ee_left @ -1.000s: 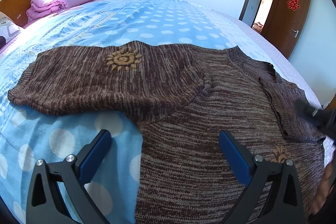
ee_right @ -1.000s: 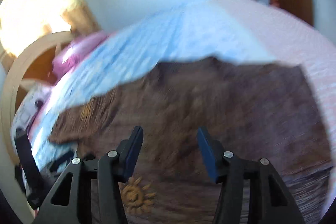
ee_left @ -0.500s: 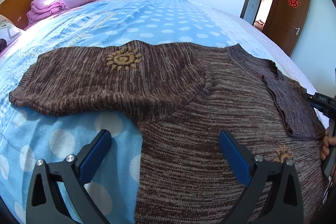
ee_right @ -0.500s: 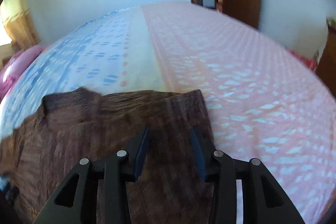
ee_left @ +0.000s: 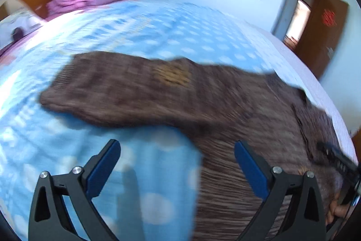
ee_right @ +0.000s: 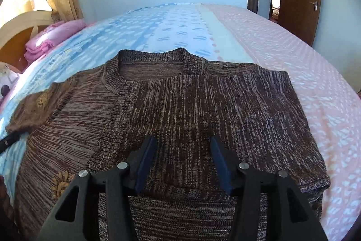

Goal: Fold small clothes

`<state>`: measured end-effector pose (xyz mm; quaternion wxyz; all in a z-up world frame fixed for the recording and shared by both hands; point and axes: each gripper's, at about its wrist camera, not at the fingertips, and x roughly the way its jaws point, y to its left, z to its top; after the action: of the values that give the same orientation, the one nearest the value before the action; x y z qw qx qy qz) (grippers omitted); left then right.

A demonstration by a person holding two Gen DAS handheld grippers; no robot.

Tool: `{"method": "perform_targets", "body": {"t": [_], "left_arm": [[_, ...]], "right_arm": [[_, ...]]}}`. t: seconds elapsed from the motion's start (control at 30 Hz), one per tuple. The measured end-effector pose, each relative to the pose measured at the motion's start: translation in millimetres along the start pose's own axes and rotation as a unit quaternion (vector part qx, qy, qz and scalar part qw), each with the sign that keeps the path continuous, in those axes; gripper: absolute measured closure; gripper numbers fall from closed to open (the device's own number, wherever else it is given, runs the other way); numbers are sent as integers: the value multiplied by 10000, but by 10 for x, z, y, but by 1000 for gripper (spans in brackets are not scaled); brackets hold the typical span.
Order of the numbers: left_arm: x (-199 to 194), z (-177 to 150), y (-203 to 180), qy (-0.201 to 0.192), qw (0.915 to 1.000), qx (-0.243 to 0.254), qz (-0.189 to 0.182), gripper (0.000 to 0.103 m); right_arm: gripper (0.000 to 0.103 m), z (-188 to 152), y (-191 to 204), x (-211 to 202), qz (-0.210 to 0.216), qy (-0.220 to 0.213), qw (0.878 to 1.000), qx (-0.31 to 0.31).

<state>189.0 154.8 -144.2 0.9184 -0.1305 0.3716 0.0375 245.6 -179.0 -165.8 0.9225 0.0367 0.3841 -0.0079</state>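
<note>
Unfolded sleeve (ee_left: 126,92) of sweater (ee_right: 203,105) stretched sideways beyond left gripper (ee_left: 177,150), fingers spread, nothing held; right gripper (ee_right: 182,146) over sweater's middle, also released, farther away.

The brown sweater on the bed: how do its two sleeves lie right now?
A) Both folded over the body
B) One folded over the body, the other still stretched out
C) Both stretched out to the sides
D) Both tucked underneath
B: on the brown sweater, the right sleeve lies folded over the body, while the left sleeve lies spread out on the blue bedspread.
</note>
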Motion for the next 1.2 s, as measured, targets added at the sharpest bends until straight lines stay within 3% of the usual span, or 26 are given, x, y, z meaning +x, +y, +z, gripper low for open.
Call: {"method": "perform_targets", "body": {"t": [0.13, 0.2, 0.27, 0.33, 0.37, 0.5, 0.6, 0.7, 0.73, 0.8, 0.97, 1.1, 1.2], "left_arm": [[-143, 295, 804, -287, 9928, -1140, 225, 0], [-100, 415, 1089, -218, 9873, -1527, 387, 2], [18, 515, 1309, -92, 9825, -1814, 410, 12], [185, 571, 1413, 131, 9798, -1965, 345, 21], [269, 591, 1441, 219, 9786, -2022, 323, 21], [328, 593, 1369, -50, 9771, -2088, 413, 22], [343, 579, 1356, -111, 9765, -2093, 494, 31], [345, 565, 1372, -175, 9769, -2082, 460, 65], [356, 558, 1404, -164, 9758, -2147, 377, 87], [388, 560, 1464, -122, 9729, -2299, 212, 89], [232, 716, 1162, -390, 9828, -1798, 165, 91], [-72, 900, 376, -858, 9927, -804, -282, 91], [-278, 889, -331, -1015, 9916, -9, -801, 91]], "right_arm": [[48, -12, 61, -16, -8, -9, 10000, -27], [46, -6, 89, -15, -11, -5, 10000, -68], [45, -1, 93, -2, -11, -9, 10000, -74], [45, -15, 79, -27, 20, -17, 10000, -48], [45, -16, 70, -29, 47, -24, 10000, -25], [45, -19, 32, -35, 135, -43, 9999, 46], [45, -20, 24, -37, 164, -58, 9998, 70], [45, -22, 17, -39, 194, -74, 9997, 97], [45, -24, 15, -39, 203, -80, 9997, 107], [45, -25, 8, -39, 225, -92, 9996, 129], [45, -29, -16, -40, 295, -120, 9993, 196], [45, -34, -30, -39, 331, -141, 9991, 238], [45, -35, -43, -44, 370, -153, 9988, 279]]}}
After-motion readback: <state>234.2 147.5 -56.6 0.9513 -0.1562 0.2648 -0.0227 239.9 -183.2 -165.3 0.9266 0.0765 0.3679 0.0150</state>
